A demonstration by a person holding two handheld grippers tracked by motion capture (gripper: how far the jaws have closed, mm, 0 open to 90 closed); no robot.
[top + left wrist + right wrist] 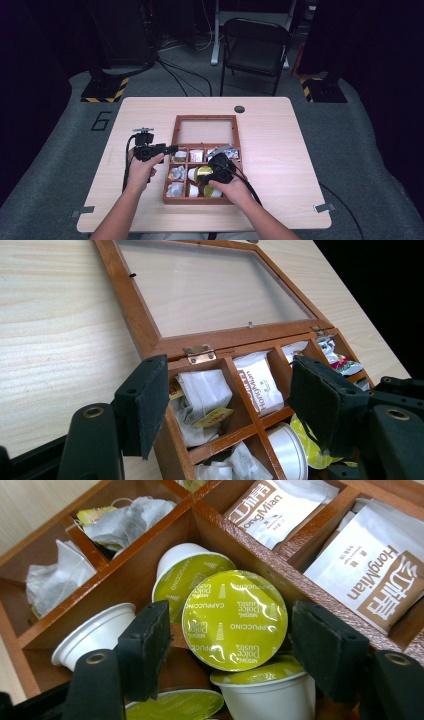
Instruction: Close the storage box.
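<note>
Around your work area
You have a black folding chair [256, 47] behind the pale wooden counter [295, 150], cables [182, 75] on the grey floor [65, 145].

Lowest capsule [175, 706] cut by bottom edge, sachet [382, 575] clipped at right edge

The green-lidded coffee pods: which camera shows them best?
The right gripper view: the pods sit close, lid print readable. The high view shows them as small green spots; the left gripper view catches one at the edge.
</note>
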